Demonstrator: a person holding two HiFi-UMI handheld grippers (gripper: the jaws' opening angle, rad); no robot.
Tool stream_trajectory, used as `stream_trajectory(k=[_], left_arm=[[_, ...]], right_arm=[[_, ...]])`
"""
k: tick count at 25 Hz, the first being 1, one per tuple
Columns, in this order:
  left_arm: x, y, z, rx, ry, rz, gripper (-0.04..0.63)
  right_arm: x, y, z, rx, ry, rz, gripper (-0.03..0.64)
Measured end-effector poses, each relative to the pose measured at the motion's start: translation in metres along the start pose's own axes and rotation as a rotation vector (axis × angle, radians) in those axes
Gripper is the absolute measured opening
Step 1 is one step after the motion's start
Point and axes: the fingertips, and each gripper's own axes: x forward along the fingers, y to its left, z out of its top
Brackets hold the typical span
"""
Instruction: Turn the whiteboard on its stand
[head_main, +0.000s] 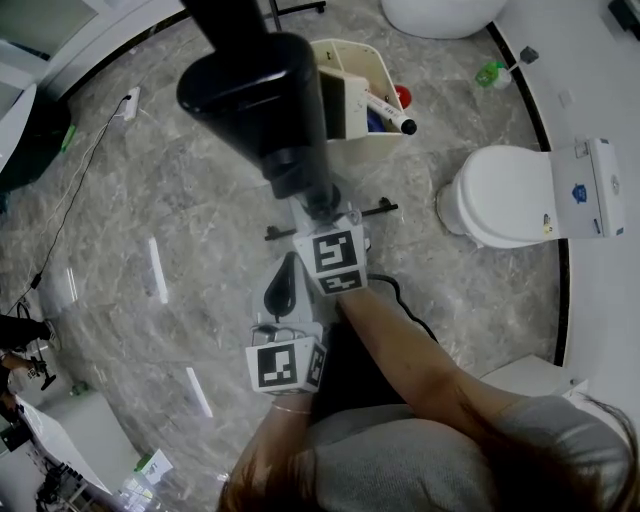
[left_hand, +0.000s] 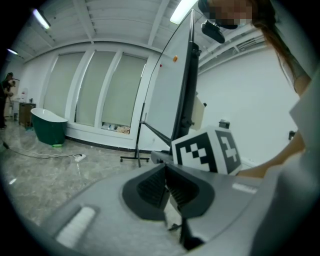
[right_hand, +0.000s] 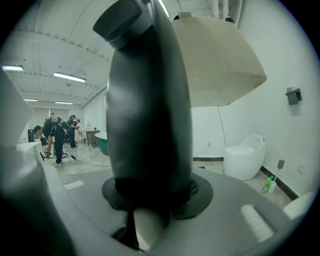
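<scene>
The whiteboard shows edge-on, seen from above, as a black frame corner (head_main: 262, 85) with a cream pen tray (head_main: 352, 62) holding markers. My right gripper (head_main: 318, 205) is shut on that black frame piece (right_hand: 150, 100), which fills the space between its jaws; the cream tray (right_hand: 220, 65) hangs above to the right. My left gripper (head_main: 283, 290) sits just below and behind the right one, its black pads (left_hand: 155, 187) closed together with nothing between them. From it the whiteboard (left_hand: 184, 85) stands edge-on ahead, with the right gripper's marker cube (left_hand: 207, 152) in front.
A white toilet (head_main: 510, 195) stands at the right by the wall, with a green bottle (head_main: 488, 73) near it. The stand's black foot bar (head_main: 380, 209) lies under the board. A power strip (head_main: 128, 100) and cable lie on the floor at left. People (right_hand: 55, 140) work in the distance.
</scene>
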Motion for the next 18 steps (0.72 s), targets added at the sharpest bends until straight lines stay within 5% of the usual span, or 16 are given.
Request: stream_trajectory(k=[18], left_arm=[[-0.085,-0.044,-0.045,0.000,0.002,-0.085,-0.004]], right_arm=[[-0.086,0.022,-0.028,-0.019,-0.038,-0.054,0.106]])
